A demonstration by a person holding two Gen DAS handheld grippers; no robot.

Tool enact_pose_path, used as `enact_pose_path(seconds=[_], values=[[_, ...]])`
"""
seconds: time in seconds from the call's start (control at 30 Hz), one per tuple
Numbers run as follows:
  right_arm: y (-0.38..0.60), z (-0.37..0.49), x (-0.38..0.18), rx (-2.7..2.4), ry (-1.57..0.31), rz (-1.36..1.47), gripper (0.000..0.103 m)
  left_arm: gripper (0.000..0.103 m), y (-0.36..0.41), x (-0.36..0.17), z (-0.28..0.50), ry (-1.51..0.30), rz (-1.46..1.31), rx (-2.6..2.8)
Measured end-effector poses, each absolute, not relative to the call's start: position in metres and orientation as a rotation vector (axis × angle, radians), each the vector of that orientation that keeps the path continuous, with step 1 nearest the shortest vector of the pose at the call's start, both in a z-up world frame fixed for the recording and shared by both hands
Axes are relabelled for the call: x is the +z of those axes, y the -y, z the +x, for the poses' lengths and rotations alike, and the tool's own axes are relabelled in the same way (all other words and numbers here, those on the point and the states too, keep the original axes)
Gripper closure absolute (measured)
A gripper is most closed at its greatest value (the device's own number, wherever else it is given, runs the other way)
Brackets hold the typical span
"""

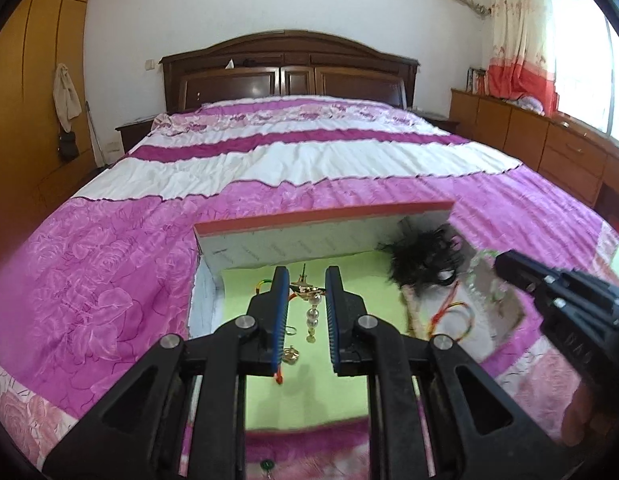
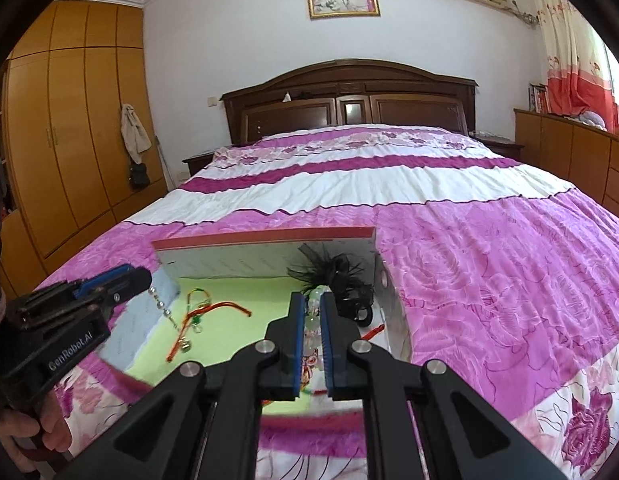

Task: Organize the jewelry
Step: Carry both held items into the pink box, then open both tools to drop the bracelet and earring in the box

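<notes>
An open box (image 1: 321,216) with a green floor and red rim lies on the bed; it also shows in the right wrist view (image 2: 265,238). My left gripper (image 1: 307,276) is open above the box floor, with a gold and pearl earring (image 1: 312,312) hanging between its fingers. In the right wrist view the pearl earring (image 2: 162,304) dangles just below the left gripper (image 2: 143,276). My right gripper (image 2: 311,300) is shut on a pale bead bracelet (image 2: 314,322). A red and orange cord (image 2: 213,308), a small bell (image 2: 185,346) and a black feather clip (image 2: 333,276) lie in the box.
The pink and white floral bedspread (image 1: 109,280) surrounds the box. A dark wooden headboard (image 1: 289,68) stands at the far end. Wooden wardrobes (image 2: 69,120) line the left, and low cabinets (image 1: 529,132) run under the window on the right.
</notes>
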State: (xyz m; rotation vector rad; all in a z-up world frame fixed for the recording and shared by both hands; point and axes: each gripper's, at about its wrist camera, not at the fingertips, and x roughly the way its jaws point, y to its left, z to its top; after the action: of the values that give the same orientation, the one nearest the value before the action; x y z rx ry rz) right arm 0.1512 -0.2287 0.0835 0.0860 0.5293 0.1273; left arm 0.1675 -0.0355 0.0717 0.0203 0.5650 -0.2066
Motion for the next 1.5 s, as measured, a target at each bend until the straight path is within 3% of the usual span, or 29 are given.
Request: enact_pose_path(seconds=[0.57, 0.63, 0.7, 0.8, 1.5], values=[[0.234, 0.186, 0.041, 0.113, -0.663, 0.087, 0.092, 0.092, 0.035, 0.019, 0.201, -0.730, 0.000, -0.202], [0.235, 0.186, 0.041, 0.116, -0.668, 0.096, 0.090, 0.090, 0.035, 0.020, 0.201, -0.736, -0.002, -0.204], [0.237, 0.186, 0.041, 0.126, -0.676, 0.114, 0.080, 0.082, 0.034, 0.021, 0.200, -0.745, -0.010, -0.203], [0.237, 0.183, 0.045, 0.143, -0.674, 0.131, 0.078, 0.076, 0.033, 0.027, 0.195, -0.737, -0.015, -0.209], [0.271, 0.109, 0.100, 0.194, -0.644, 0.246, 0.074, 0.073, 0.028, 0.074, 0.129, -0.759, -0.051, -0.319]])
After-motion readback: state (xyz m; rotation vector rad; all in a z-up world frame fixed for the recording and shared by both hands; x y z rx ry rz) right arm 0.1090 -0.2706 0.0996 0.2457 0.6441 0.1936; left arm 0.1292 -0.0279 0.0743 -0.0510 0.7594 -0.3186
